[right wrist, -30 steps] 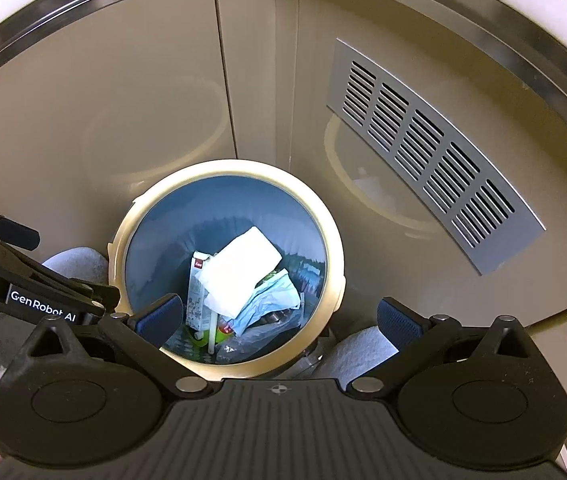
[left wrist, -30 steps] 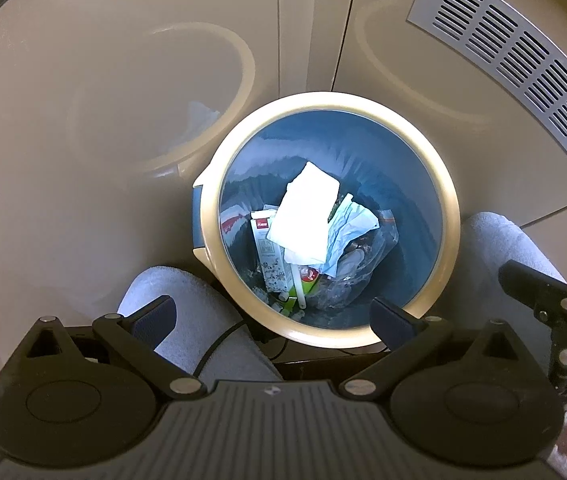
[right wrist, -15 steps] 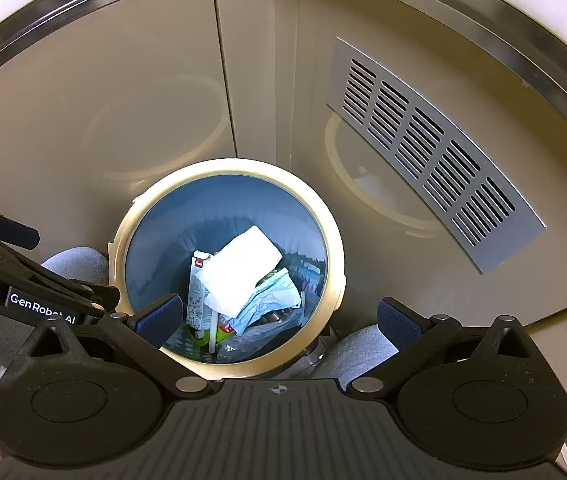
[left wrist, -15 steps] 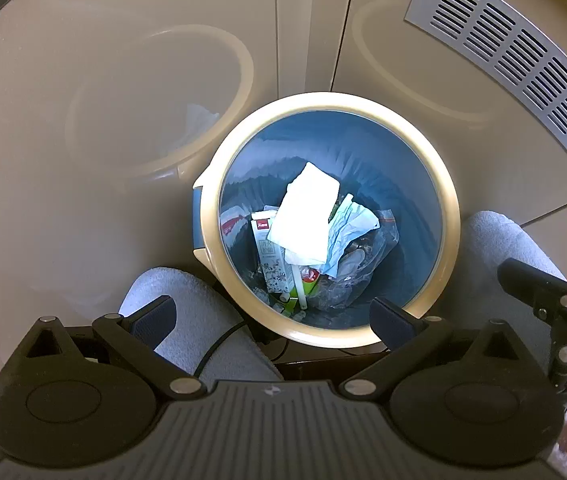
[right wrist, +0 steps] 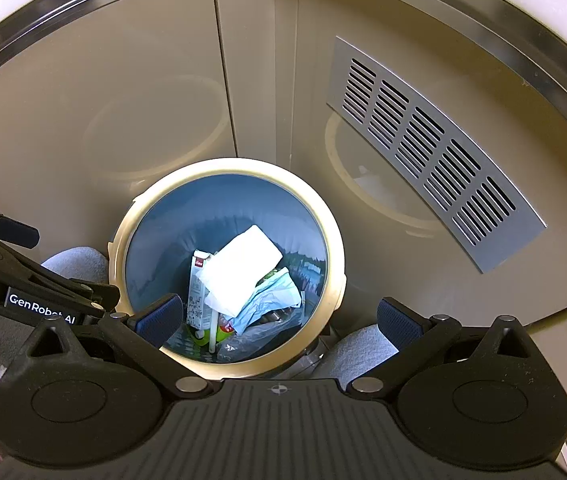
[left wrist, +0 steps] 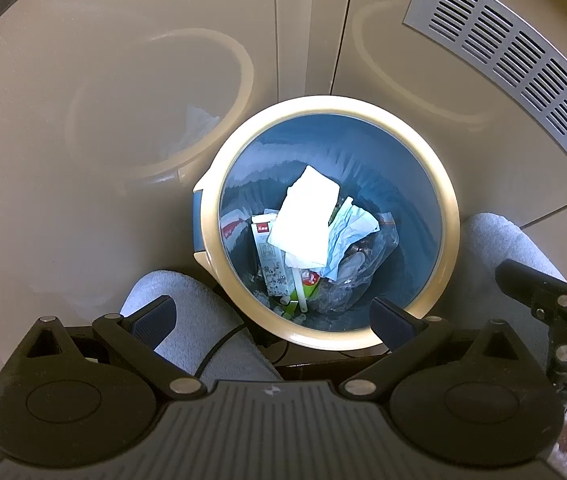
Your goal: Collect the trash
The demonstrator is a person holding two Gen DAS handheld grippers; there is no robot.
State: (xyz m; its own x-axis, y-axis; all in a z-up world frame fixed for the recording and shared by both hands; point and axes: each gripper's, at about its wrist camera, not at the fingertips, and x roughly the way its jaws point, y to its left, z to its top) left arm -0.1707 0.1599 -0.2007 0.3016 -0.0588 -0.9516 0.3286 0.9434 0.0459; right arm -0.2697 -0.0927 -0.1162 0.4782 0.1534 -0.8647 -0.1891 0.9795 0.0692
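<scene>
Both grippers, left gripper point(left wrist: 271, 318) and right gripper point(right wrist: 279, 320), hover above the bin point(left wrist: 449, 216) with fingers apart and empty. Trash lies inside: white tissue point(left wrist: 305, 222), milk carton point(left wrist: 271, 260), crumpled plastic bag point(left wrist: 363, 268).

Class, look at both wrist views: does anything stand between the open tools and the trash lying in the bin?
Nothing visible does. The bin has no lid, and the white paper lies on top of the trash, below the open left tool and right tool.
</scene>
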